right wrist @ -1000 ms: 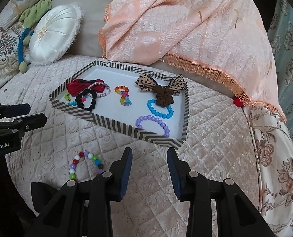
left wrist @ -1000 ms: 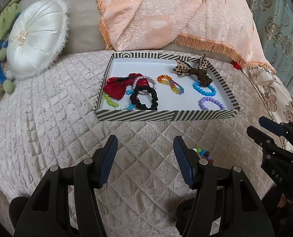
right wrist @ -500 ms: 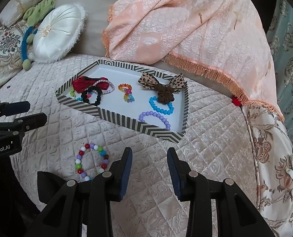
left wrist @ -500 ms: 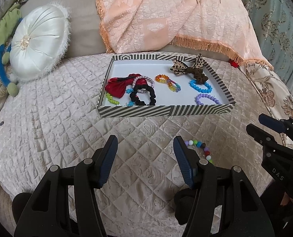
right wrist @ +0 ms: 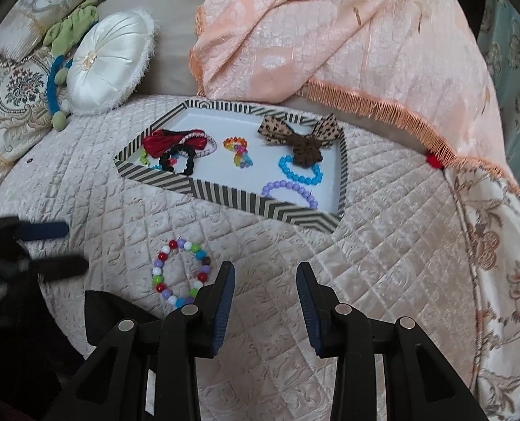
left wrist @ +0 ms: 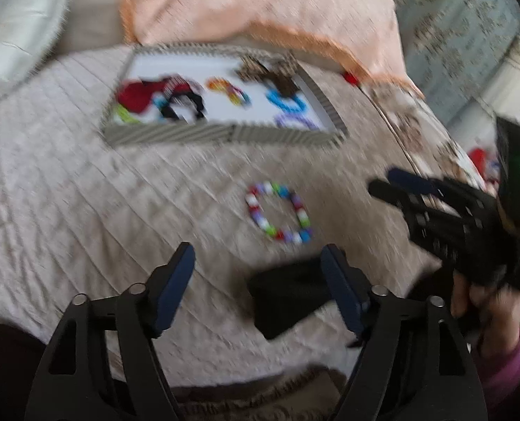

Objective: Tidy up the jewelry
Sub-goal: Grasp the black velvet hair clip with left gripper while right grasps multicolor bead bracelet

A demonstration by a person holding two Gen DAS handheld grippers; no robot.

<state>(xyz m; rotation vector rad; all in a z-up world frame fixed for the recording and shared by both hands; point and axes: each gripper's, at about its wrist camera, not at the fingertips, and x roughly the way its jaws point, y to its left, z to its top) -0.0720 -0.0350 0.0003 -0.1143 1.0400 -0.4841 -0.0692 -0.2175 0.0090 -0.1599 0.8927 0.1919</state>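
A multicoloured bead bracelet [left wrist: 300, 210] [right wrist: 159, 264] lies flat on the quilted cover, in front of the striped tray [left wrist: 218, 133] [right wrist: 225, 193]. In the tray lie a red bow [right wrist: 158, 140], a black scrunchie [right wrist: 177, 158], a rainbow bracelet [right wrist: 239, 149], a leopard bow [right wrist: 297, 133], a blue bracelet [right wrist: 298, 172] and a purple one [right wrist: 290, 189]. My left gripper [left wrist: 256, 249] [right wrist: 75, 245] hangs just short of the loose bracelet; its jaws are opening, with nothing between them. My right gripper [right wrist: 265, 266] [left wrist: 381, 179] is open and empty, just right of the bracelet.
A white round cushion [right wrist: 109, 63] and patterned pillows sit at the back left. A peach fringed cloth [right wrist: 330, 35] drapes behind the tray. A black object [left wrist: 288, 291] [right wrist: 112, 315] lies at the cover's near edge. A person's hand [left wrist: 484, 301] holds the right gripper.
The left wrist view has swung right and tipped down, so the loose bracelet now lies in full view ahead of its fingers. The left jaws stand wider. The right gripper has barely moved.
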